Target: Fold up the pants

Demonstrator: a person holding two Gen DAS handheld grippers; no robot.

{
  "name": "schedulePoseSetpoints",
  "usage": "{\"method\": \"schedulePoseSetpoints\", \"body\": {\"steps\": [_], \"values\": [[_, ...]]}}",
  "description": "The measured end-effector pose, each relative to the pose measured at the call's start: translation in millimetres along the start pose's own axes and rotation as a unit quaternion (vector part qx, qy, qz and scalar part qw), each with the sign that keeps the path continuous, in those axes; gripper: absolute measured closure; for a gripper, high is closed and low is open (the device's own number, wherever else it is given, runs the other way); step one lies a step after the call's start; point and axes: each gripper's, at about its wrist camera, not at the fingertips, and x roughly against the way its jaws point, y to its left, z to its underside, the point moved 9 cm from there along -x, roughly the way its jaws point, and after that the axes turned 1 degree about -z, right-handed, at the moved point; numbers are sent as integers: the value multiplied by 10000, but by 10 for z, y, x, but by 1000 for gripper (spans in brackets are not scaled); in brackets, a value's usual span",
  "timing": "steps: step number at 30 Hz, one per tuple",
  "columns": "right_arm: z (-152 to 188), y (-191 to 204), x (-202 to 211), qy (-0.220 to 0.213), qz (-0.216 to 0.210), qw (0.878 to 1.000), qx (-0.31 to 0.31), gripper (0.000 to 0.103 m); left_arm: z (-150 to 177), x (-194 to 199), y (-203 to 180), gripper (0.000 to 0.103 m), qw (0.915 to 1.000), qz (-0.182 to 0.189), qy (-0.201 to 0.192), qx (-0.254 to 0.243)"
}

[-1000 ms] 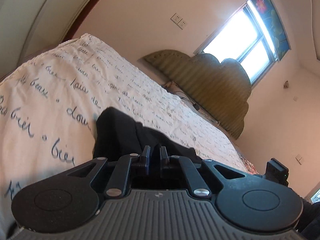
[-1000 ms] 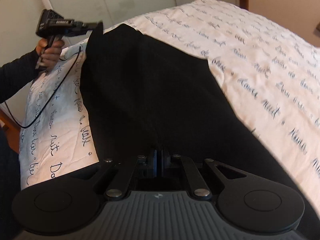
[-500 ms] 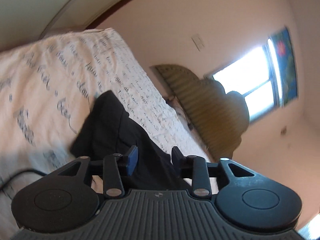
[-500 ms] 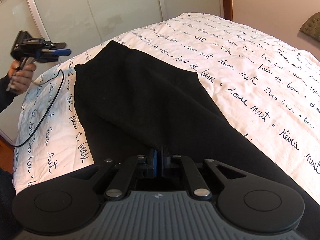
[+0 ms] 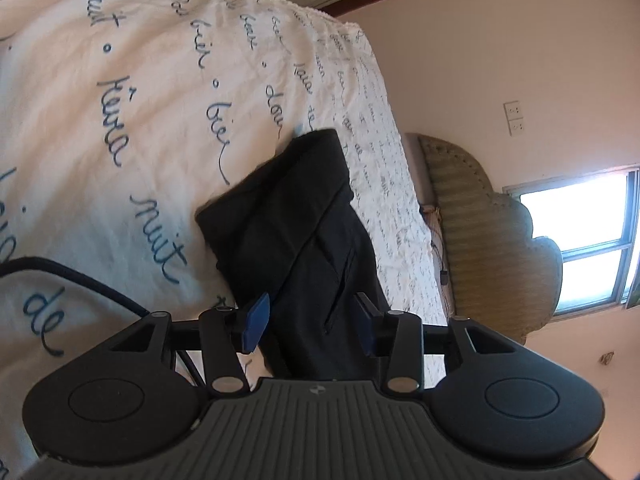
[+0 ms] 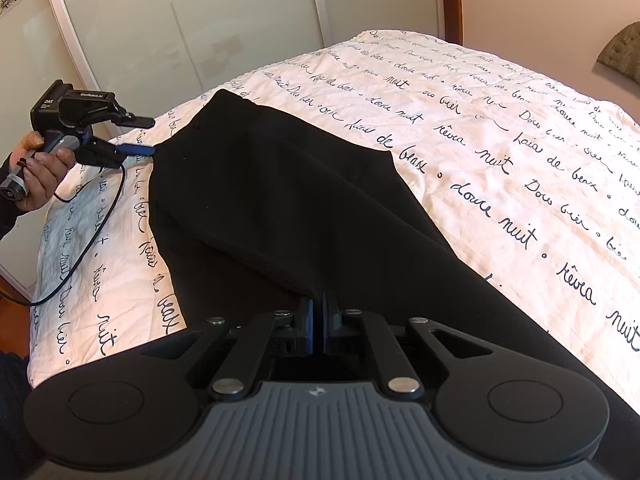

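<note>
Left tool (image 6: 138,136), matte black plastic with blue pads, sat in a hand (image 6: 38,172) off the bed's left edge; jaws were opening, pads clear of the cloth, lower tip just at the waistband corner. Thin black cable (image 6: 80,248) trailed from it across the sheet. Black pants (image 6: 280,208), soft matte knit and doubled leg over leg, lay flat on the white crinkled bedsheet (image 6: 520,140) with dark blue script, waistband at the far end, near the bed's left side. Right of the pants the sheet was bare and wide. Right tool (image 6: 319,318) was pinched shut on a fold of the pants at the near end, cloth tented up into the pads.
</note>
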Motion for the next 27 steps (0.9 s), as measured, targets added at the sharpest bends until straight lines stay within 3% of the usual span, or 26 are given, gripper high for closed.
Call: {"method": "schedulePoseSetpoints", "body": {"steps": [5, 13, 20, 22, 23, 25, 26, 27], "values": [[1, -6, 0, 3, -27, 10000, -45, 99, 89, -78, 36, 50, 9996, -243, 123, -117], [10, 2, -12, 37, -6, 10000, -24, 99, 29, -81, -74, 49, 9997, -125, 79, -197], [12, 9, -6, 29, 0, 10000, -4, 99, -9, -153, -102, 49, 9978, -462, -17, -481], [6, 8, 11, 14, -13, 10000, -5, 99, -2, -185, -88, 49, 9941, -809, -68, -724], [5, 3, 13, 4, -9, 10000, -13, 99, 3, -206, -74, 52, 9921, -952, -103, -814], [4, -7, 5, -3, -7, 10000, -34, 99, 6, -245, -43, 68, 9872, -1248, -155, -977], [4, -8, -1, 1, 3, 10000, -33, 99, -2, -255, -45, 84, 9834, -1412, -229, -1117], [2, -5, -4, 3, 16, 10000, -28, 99, -5, -252, -74, 87, 9811, -1470, -282, -1229]]}}
